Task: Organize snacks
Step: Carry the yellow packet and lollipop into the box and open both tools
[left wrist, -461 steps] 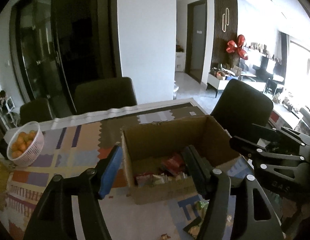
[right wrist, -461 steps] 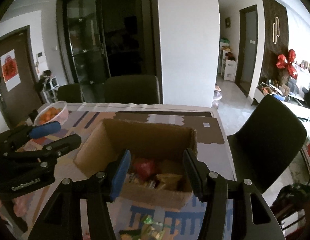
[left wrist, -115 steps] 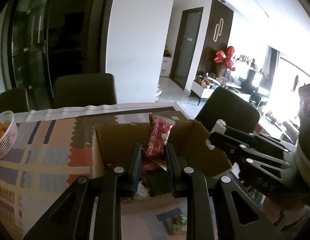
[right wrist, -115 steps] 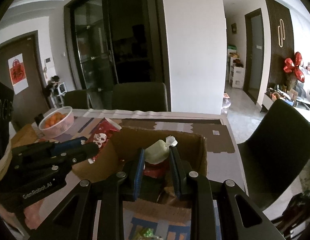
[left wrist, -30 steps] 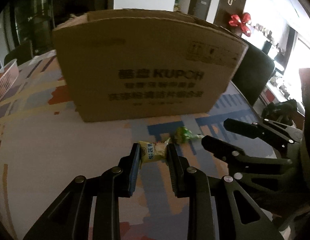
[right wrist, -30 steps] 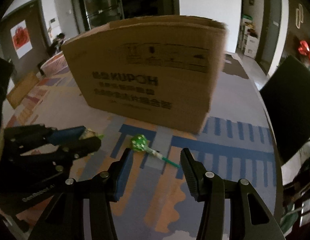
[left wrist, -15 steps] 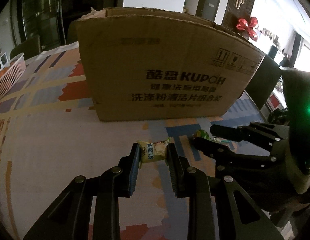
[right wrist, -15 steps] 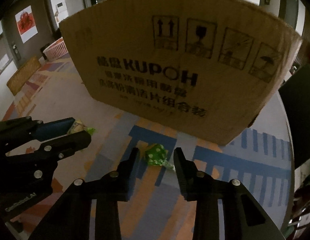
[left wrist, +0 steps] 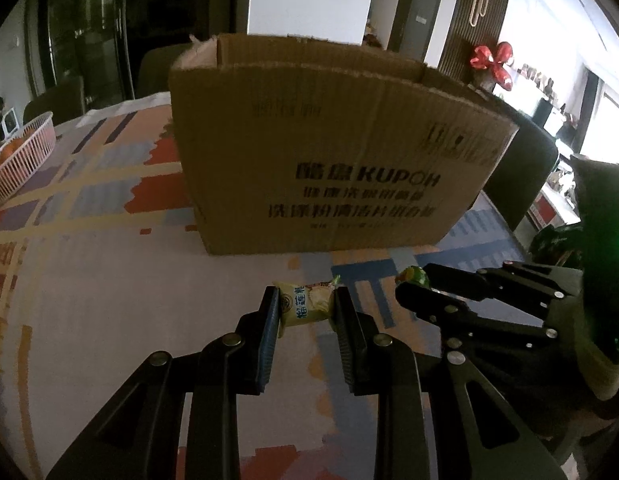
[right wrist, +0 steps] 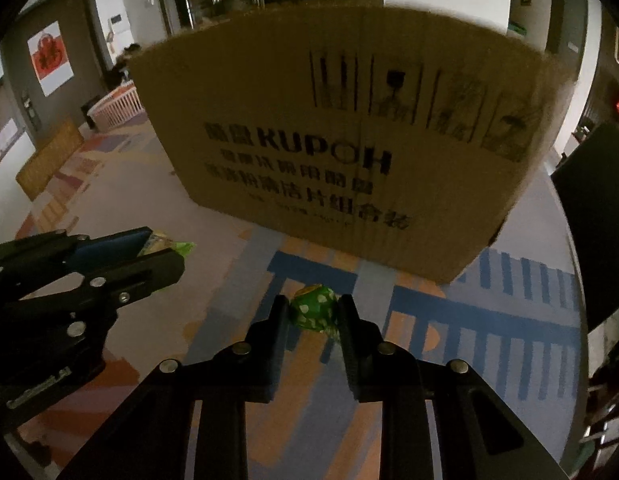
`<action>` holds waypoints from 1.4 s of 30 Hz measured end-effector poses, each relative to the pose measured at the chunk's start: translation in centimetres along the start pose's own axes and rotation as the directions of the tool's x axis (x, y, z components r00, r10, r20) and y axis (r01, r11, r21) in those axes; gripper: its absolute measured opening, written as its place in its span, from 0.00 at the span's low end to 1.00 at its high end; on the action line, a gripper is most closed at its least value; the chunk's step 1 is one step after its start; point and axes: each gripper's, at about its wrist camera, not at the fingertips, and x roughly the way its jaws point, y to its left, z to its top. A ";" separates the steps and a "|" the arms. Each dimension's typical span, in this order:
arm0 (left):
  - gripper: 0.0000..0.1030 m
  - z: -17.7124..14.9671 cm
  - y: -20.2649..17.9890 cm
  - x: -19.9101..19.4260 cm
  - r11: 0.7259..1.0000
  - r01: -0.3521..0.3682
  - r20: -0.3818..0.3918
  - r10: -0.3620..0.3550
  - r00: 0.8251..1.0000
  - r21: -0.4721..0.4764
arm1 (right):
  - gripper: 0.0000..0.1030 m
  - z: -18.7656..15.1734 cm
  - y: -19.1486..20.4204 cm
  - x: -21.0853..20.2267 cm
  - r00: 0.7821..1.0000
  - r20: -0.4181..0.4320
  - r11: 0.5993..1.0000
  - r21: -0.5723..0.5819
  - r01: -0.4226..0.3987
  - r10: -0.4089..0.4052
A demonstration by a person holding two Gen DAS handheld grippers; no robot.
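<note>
Corrugated cardboard box (left wrist: 329, 148), open-topped, printed KUPOH, stands on patterned table mat (left wrist: 89, 280), blocking view ahead. Left gripper (left wrist: 305, 308) pinches crinkly yellow snack packet (left wrist: 305, 306). Right gripper (right wrist: 313, 312) clamps round green white-dotted lollipop (right wrist: 312, 311) just before box. White basket (left wrist: 23, 156) of oranges far left.

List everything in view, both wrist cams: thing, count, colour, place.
cardboard box: 1, brown, black KUPOH print, on the mat ahead of both grippers
yellow snack packet: 1, yellow, in the left gripper
green lollipop: 1, green with white dots, in the right gripper
basket of oranges: 1, pale basket, far left on the table
table mat: 1, multicoloured, under everything
chair: 1, dark, right of the box
left gripper: 1, black, shut on the packet
right gripper: 1, black, shut on the lollipop
</note>
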 end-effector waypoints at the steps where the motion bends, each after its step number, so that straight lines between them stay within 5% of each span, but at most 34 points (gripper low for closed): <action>1: 0.27 0.0 -0.1 -0.4 1.000 0.003 0.008 -0.003 1.000 0.001 | 0.25 0.0 0.1 -0.5 1.000 0.010 1.000 0.001 0.003 -0.003; 9: 0.27 1.1 -1.1 -4.8 0.999 0.035 0.106 -0.038 0.994 0.023 | 0.25 0.6 0.3 -5.7 0.990 0.138 1.000 0.031 0.006 -0.010; 28: 0.27 6.5 -2.4 -11.8 0.995 0.020 0.313 -0.051 0.948 0.101 | 0.25 4.3 0.2 -14.3 0.923 0.383 0.998 0.060 0.005 -0.027; 42: 0.27 11.6 -1.1 -11.6 0.992 0.033 0.321 -0.069 0.945 0.118 | 0.26 9.0 0.3 -16.1 0.901 0.430 0.998 0.054 0.040 -0.060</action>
